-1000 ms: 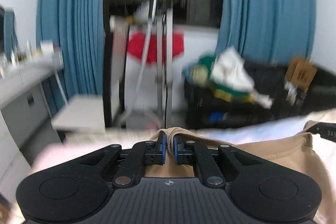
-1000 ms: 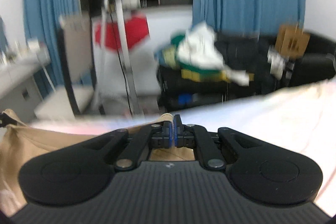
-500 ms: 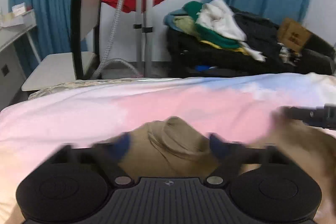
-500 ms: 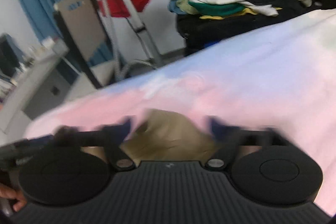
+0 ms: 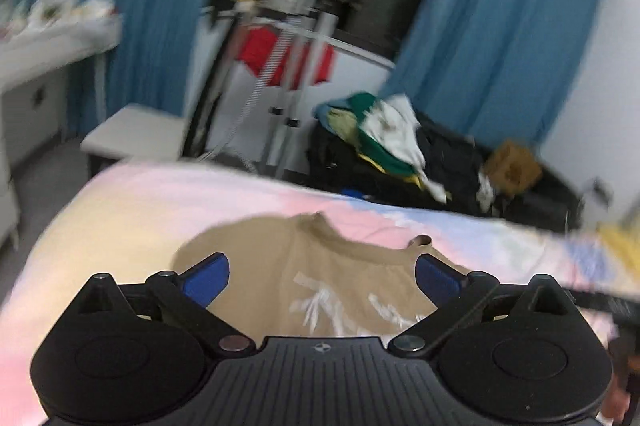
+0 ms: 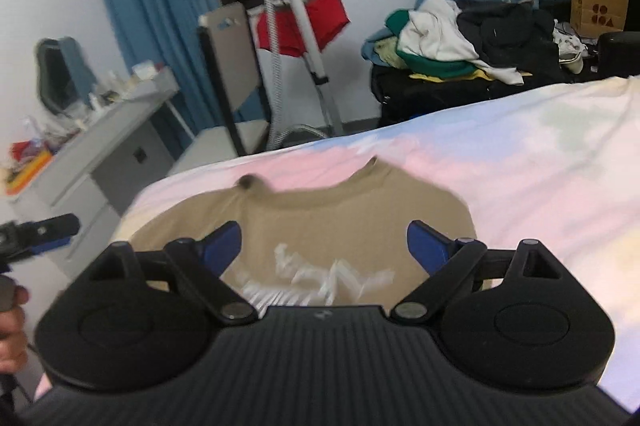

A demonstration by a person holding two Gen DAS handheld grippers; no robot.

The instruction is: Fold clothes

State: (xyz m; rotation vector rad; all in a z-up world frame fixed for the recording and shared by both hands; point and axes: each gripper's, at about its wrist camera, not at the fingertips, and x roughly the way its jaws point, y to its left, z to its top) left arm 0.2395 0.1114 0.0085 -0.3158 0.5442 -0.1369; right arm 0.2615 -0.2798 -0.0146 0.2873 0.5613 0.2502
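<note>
- Left wrist view: the left gripper [image 5: 322,276] fills the bottom of the frame, and its two blue pads [image 5: 206,276] stand far apart, released, with nothing pressed between them.
- Left wrist view: the tan T-shirt [image 5: 320,266] lies flat in the lower middle of the frame, on the pastel bedsheet [image 5: 132,202]. Its collar points to the upper part of the frame, and a white print shows just above the gripper body.
- Left wrist view: this picture is blurred. At the right edge I can see a dark part of the other tool, but I cannot tell its fingers from here.
- Left wrist view: above the bed, right of centre, a pile of clothes [image 5: 384,134] lies on a dark surface, and a red garment [image 5: 280,56] hangs in the upper middle between blue curtains [image 5: 488,46].
- Right wrist view: the right gripper [image 6: 324,246] is at the bottom, its blue pads [image 6: 426,246] also wide apart and grasping nothing.
- Right wrist view: the tan T-shirt [image 6: 320,214] is in the centre, spread on the bedsheet [image 6: 520,154], collar toward the top.
- Right wrist view: at the left edge a hand [image 6: 12,330] holds a dark handle.
- Right wrist view: a grey desk [image 6: 120,146] stands at the left, and a paper bag [image 6: 598,8] at the upper right.
</note>
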